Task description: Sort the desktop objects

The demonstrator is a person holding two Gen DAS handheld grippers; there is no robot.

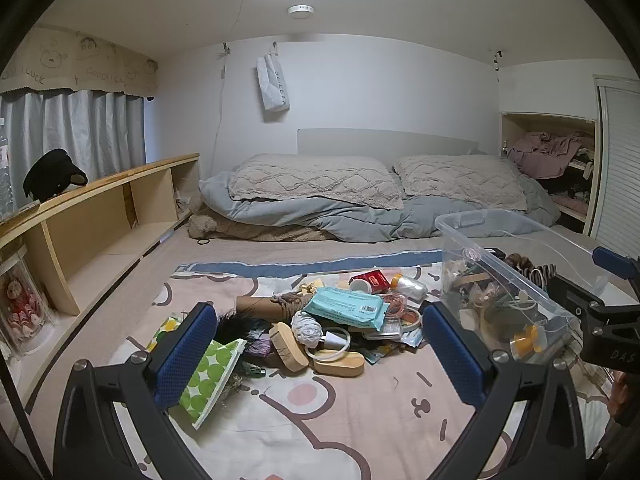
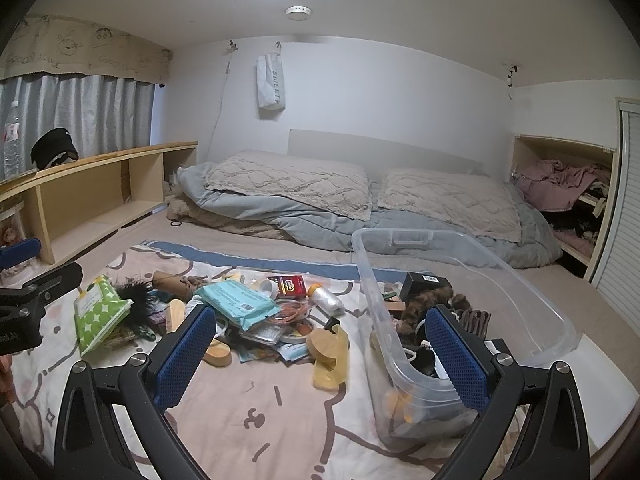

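Left wrist view: left gripper [image 1: 320,356] spread wide, nothing between jaws, hovering above pile of desktop objects [image 1: 320,328] mid-blanket [image 1: 360,420]. Teal wipes pack [image 1: 346,307] on top: soft, light, probably slippery; pinch across short side. Wooden blocks [image 1: 339,362] at near edge of pile: stiff, easy. Green dotted pack [image 1: 210,376] just beside left finger.

Right wrist view: right gripper [image 2: 320,364] likewise released, empty. Clear plastic bin [image 2: 520,280] toward blanket's right edge, partly filled; near wall stands between jaws and contents. Yellow floppy item [image 2: 330,360] lies near bin.

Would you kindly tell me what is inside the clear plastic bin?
The clear plastic bin holds a black box, brown furry item and orange pieces; what lies beneath them is hidden.
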